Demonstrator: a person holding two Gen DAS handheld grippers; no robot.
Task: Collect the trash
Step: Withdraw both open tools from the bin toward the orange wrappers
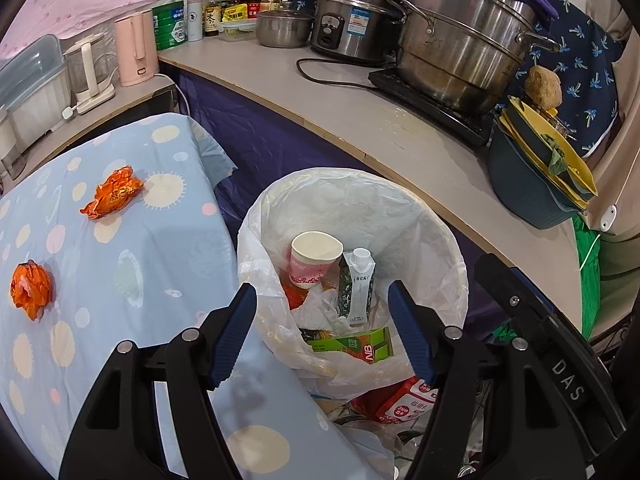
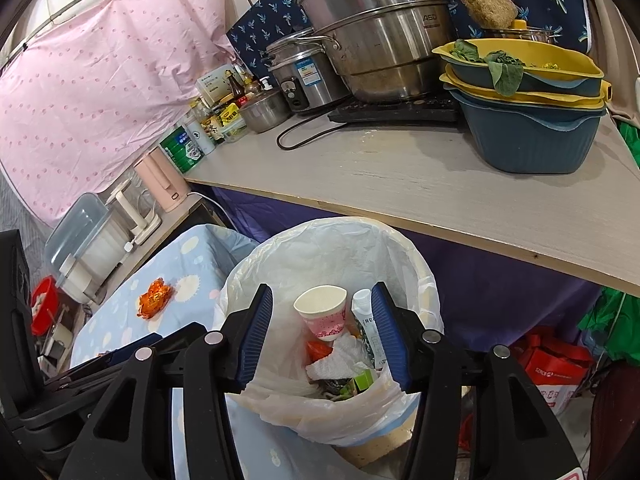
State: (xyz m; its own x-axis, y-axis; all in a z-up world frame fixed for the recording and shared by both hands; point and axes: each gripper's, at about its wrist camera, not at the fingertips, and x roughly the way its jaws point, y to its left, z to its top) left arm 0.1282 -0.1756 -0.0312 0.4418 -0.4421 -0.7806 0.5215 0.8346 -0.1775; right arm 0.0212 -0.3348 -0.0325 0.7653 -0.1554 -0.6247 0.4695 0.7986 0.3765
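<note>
While both sets of jaws stand apart over the bin, nothing lies between either pair — the left gripper point(image 1: 324, 332) is spread wide, the right gripper point(image 2: 322, 336) somewhat narrower, both empty. Below them the lined trash bin point(image 1: 420, 216) already holds a paper cup point(image 1: 314, 256), a small carton point(image 1: 358, 284), a green box point(image 1: 356, 346) and crumpled tissue; what sits deeper is hidden under the liner's folds. Beside the bin, two crumpled orange wrappers point(image 1: 114, 192) point(image 1: 30, 290) lie on the blue spotted tabletop point(image 1: 120, 264), well apart from each other; the right wrist view shows only one, the left gripper's body covering the rest. Farther back, steel pots point(image 1: 460, 40) and stacked basins point(image 2: 528, 120) crowd the counter — bottle labels there are too small to read.
</note>
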